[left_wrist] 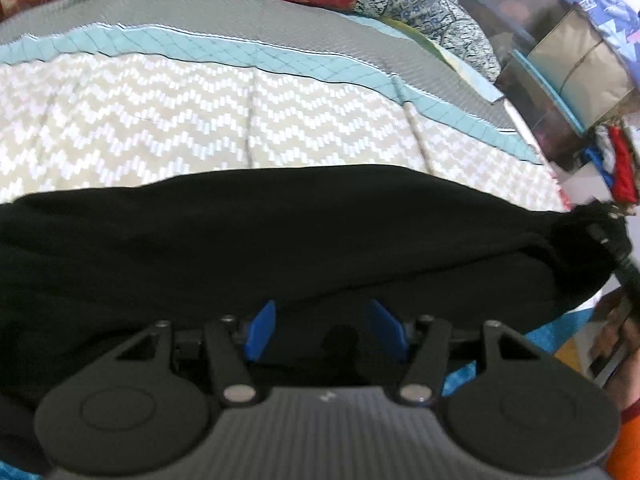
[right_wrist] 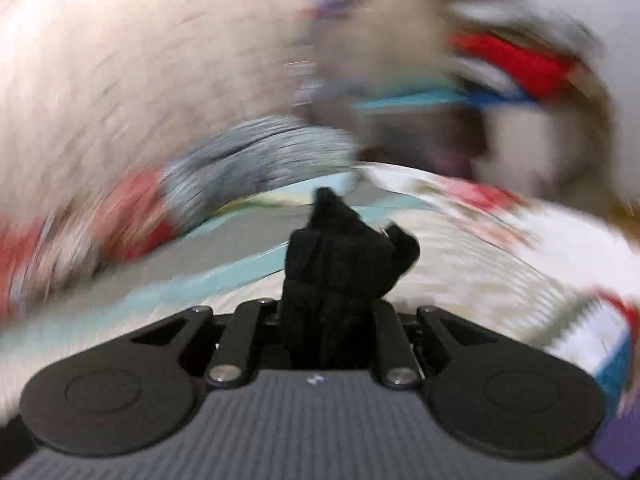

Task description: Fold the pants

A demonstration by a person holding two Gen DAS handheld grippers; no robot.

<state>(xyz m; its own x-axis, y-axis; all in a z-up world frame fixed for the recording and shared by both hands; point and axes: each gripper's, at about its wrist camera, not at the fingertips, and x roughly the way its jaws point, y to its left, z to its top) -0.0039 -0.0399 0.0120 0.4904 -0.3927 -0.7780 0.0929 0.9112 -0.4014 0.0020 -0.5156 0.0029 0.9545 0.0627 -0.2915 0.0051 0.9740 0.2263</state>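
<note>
**Black pants, fold in progress**

Item: black pants (left_wrist: 280,240), lying across a bed mat (left_wrist: 140,128) with a zigzag weave.

Left tongs (left_wrist: 322,330): blue pads (left_wrist: 262,330) parted, straddling the near edge of the cloth; no clear pinch, probably there to steady it.

Right tongs (right_wrist: 330,280): clenched on a bunched end of the pants, raised above the mat, likely to carry it over. View blurred.
</note>
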